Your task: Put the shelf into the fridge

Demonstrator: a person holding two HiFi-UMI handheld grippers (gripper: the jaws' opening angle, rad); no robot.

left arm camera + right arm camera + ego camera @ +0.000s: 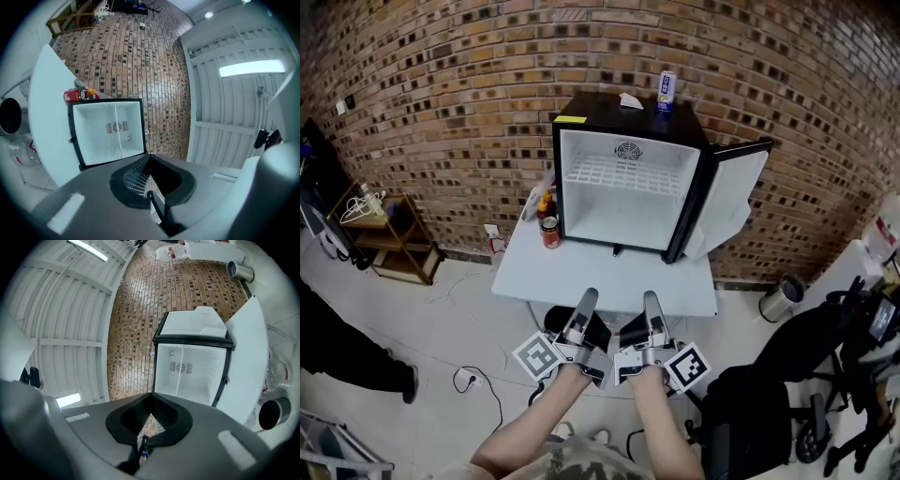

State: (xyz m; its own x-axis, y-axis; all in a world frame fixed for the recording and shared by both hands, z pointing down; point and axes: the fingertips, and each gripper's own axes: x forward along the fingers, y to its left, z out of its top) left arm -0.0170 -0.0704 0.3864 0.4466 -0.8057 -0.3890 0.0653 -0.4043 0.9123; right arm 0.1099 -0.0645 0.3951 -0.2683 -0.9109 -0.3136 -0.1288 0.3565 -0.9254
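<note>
A black mini fridge (581, 111) stands on a white table (581, 277) with its door (731, 202) swung open to the right. A white wire shelf (623, 174) lies level inside it, about halfway up. Below the table's near edge, my left gripper (589, 298) and right gripper (651, 298) sit side by side, both pointing at the fridge. Each is shut with nothing held. In the left gripper view the gripper (149, 157) faces the fridge (107, 131), turned sideways, and the shelf (116, 129) shows as a thin line. The right gripper view shows that gripper (151, 394), the fridge (192, 366) and the shelf (180, 366).
A drink can (666, 91) and a white scrap (630, 100) sit on the fridge top. A red can (550, 232) and a sauce bottle (547, 203) stand left of the fridge. A wooden rack (389, 234), a metal bin (780, 300) and a black chair (750, 412) stand around.
</note>
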